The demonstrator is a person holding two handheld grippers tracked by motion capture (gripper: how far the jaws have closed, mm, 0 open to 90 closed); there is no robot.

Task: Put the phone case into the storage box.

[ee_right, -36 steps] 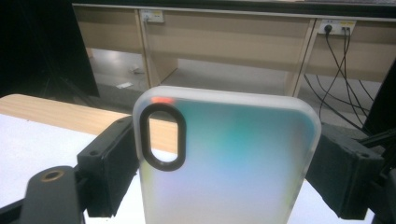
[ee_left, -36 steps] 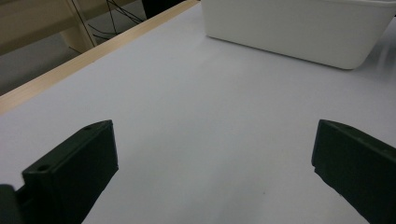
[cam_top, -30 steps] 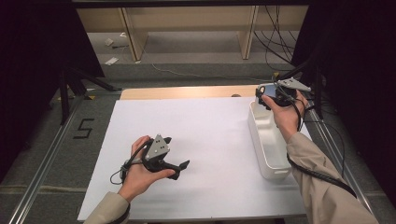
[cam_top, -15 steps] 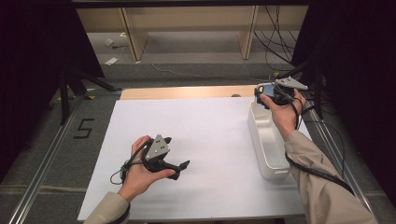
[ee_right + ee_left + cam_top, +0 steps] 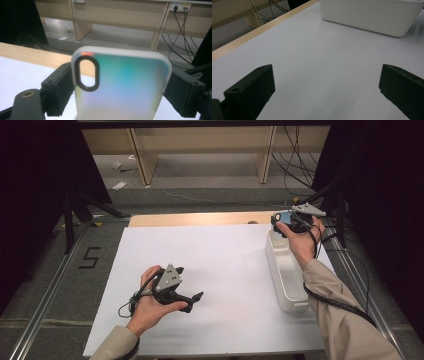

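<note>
Right gripper (image 5: 281, 221) is clamped across the width of a translucent phone case (image 5: 122, 85), one jaw on each long edge. Case stands upright between the jaws, oval camera cut-out (image 5: 87, 73) at the top corner; frosted back shows a green-to-pink tint. Gripping by the edges keeps the flat back free, which I judge suits lowering it into a narrow container or lifting it out of one.

Landmark: white plastic bin (image 5: 286, 279), long and narrow, on the right part of the white tabletop (image 5: 225, 265). In the high view the right gripper, case in its grip, hangs over the bin's far end, clear of its rim. Visible part of the bin interior looks empty; the near end is partly hidden by the person's sleeve (image 5: 335, 315), so cannot tell for that portion.

Left gripper (image 5: 192, 301) rests on the tabletop well to the left of the bin, jaws spread wide with nothing between them, pointed toward the bin's side wall (image 5: 372, 17). Reads as parked, out of the way.
</note>
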